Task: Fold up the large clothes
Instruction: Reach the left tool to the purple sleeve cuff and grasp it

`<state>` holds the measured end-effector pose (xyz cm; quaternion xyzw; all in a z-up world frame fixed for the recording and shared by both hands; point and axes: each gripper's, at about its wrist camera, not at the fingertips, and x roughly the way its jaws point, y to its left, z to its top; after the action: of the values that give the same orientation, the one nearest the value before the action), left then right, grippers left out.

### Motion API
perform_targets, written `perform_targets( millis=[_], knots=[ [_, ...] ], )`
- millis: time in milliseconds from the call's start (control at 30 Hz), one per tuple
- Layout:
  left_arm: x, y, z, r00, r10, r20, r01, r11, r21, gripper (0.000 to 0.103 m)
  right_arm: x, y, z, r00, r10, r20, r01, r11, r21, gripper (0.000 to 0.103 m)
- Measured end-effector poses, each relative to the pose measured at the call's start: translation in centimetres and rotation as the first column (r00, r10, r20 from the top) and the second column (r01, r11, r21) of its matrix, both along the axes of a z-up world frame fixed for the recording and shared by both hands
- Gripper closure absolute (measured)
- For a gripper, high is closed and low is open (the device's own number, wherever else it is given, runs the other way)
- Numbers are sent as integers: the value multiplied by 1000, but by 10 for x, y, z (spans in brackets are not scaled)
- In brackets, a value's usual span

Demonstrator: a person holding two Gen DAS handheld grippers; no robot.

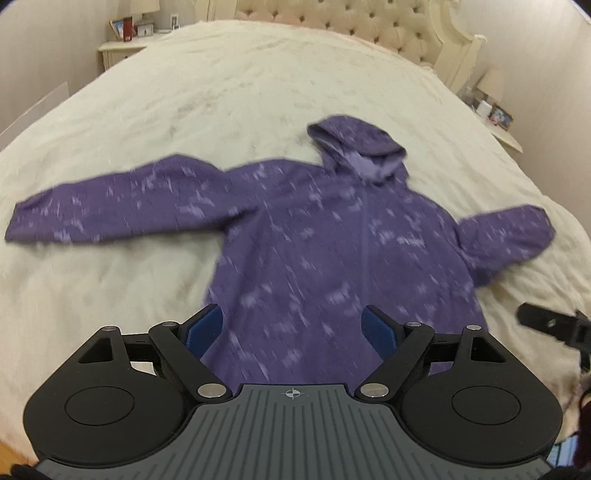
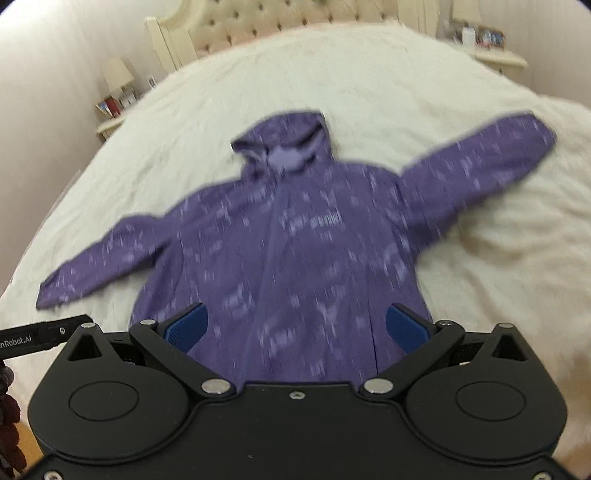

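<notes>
Jacket (image 1: pixel 332 236), purple with a pale speckled print, lay flat and face up on the cream bed cover (image 1: pixel 221 92). Its hood (image 1: pixel 358 151) pointed toward 12 o'clock, at the tufted headboard (image 1: pixel 369 26). Both sleeves were spread outward. In the left wrist view the long sleeve (image 1: pixel 110 210) ran out toward 9 o'clock, and the other sleeve (image 1: pixel 506 236) lay shorter and bunched toward 3 o'clock. In the right wrist view the sleeve at 2 o'clock (image 2: pixel 480 170) angled up and away from the body, and the sleeve at 8 o'clock (image 2: pixel 110 254) sloped down toward the near edge of the bed.

Left tongs (image 1: pixel 293 328) were released: the blue pads (image 1: pixel 207 328) stood wide apart over the jacket's lower hem area, with nothing gripped between them. Right tongs (image 2: pixel 295 328) were likewise released, pads spread wide above the lower body of the jacket, with no fabric pinched. Whether either set touched the cloth could not be told because of motion blur.

A nightstand (image 1: pixel 122 51) with small framed items stood at 10 o'clock beside the bed in the left wrist view. A second nightstand (image 2: pixel 495 55) stood at 1 o'clock in the right wrist view.
</notes>
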<state>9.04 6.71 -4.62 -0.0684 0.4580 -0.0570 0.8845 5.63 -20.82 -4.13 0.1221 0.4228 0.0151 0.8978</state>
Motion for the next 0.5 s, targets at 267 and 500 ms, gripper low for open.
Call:
perform_targets(
  millis=[267,500],
  knots=[
    [58,70,-22,998,64,-20,-66,993,-100,20,44,36,16,988,9,157,2,998,-70,1],
    [90,140,-43,991,131,-36,-135,981,-139,14,74,71,16,990,56,127,-51,998,-41,1]
  ],
)
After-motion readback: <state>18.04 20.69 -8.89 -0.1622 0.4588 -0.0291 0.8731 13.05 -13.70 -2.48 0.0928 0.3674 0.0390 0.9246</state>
